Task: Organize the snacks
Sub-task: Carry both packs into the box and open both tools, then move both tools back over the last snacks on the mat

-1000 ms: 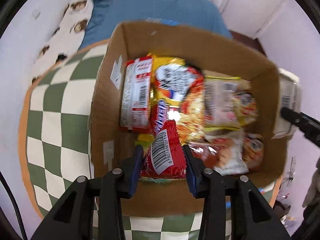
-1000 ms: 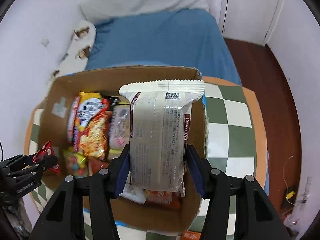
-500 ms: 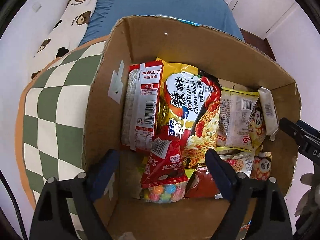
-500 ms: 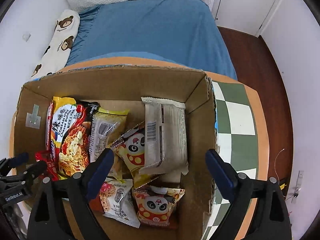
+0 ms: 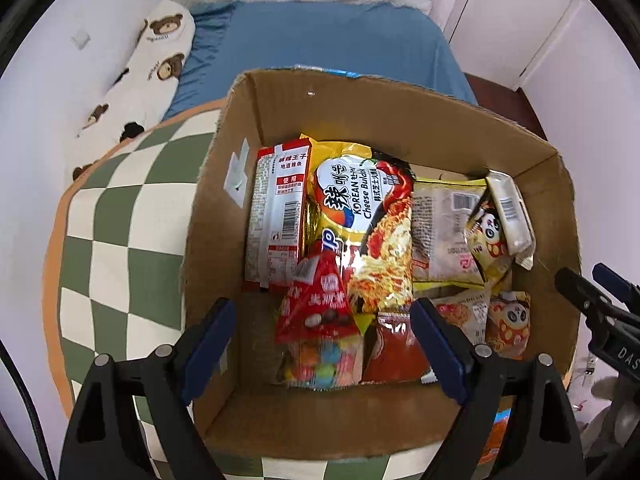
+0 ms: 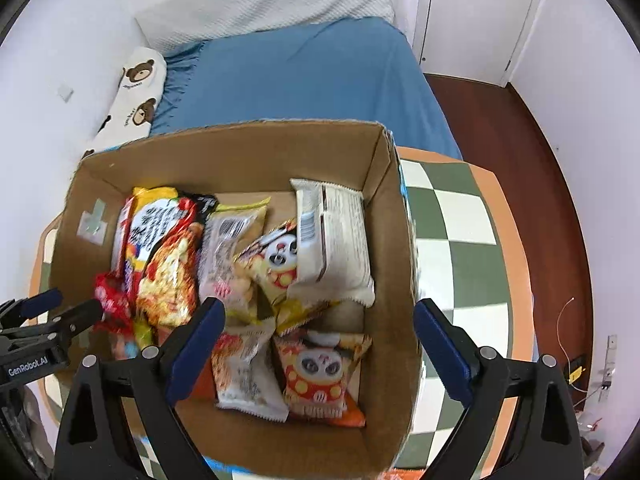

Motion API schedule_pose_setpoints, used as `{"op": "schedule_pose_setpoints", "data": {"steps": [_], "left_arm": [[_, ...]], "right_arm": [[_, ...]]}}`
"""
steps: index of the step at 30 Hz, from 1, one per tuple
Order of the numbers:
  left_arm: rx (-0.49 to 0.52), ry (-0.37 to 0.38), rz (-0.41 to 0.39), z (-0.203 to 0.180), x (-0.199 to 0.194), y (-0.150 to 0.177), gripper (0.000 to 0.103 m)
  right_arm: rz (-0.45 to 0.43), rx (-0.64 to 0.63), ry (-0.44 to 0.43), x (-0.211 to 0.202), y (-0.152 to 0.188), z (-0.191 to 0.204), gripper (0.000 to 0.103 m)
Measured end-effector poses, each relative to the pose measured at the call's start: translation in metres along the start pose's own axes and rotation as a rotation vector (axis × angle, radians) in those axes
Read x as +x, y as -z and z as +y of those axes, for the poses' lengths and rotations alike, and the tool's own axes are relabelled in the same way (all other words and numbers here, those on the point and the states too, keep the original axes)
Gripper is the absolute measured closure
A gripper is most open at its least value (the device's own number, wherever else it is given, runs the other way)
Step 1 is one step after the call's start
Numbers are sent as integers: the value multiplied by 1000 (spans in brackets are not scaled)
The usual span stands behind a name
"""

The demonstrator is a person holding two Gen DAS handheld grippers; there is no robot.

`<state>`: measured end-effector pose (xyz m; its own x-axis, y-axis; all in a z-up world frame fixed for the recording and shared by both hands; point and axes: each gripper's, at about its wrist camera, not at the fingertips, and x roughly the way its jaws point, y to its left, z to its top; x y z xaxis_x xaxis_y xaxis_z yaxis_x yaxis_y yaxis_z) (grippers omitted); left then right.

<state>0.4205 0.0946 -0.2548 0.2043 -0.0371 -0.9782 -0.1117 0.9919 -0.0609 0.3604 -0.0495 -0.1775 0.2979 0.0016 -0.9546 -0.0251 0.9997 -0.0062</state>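
Observation:
An open cardboard box (image 5: 400, 120) (image 6: 240, 148) holds several snack packets. A red triangular packet (image 5: 320, 300) lies loose on top of them near the box's front, below my left gripper (image 5: 322, 308), which is open and touches nothing. A pale grey packet (image 6: 332, 232) leans against the box's right wall, apart from my right gripper (image 6: 320, 306). The right gripper's jaws are opening, wide apart above the panda packets (image 6: 316, 372), with nothing pressed between them. A Korean noodle pack (image 5: 368, 216) lies in the middle of the box.
The box stands on a table with a green and white checked cloth (image 5: 120, 240) (image 6: 460, 216). Behind it is a bed with a blue sheet (image 6: 300, 76) and a bear-print pillow (image 5: 152, 64). Dark wooden floor (image 6: 520, 140) lies to the right.
Both grippers opened and let go: the red packet dropped onto the snacks at the front, the pale packet landed against the right wall. Both grippers drew back from the box.

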Motion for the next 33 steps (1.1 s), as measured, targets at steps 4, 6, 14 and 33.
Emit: {"op": "schedule_pose_setpoints", "data": {"steps": [4, 6, 14, 33], "left_arm": [[13, -7, -59, 1, -16, 14, 14], [15, -3, -91, 0, -30, 23, 14], [45, 18, -223, -12, -87, 60, 14], [91, 11, -429, -24, -183, 136, 14]], "right_arm": [[-58, -28, 14, -27, 22, 5, 6], [-92, -30, 17, -43, 31, 6, 6], [-205, -23, -2, -108, 66, 9, 6], [-388, -14, -37, -224, 144, 19, 6]]}}
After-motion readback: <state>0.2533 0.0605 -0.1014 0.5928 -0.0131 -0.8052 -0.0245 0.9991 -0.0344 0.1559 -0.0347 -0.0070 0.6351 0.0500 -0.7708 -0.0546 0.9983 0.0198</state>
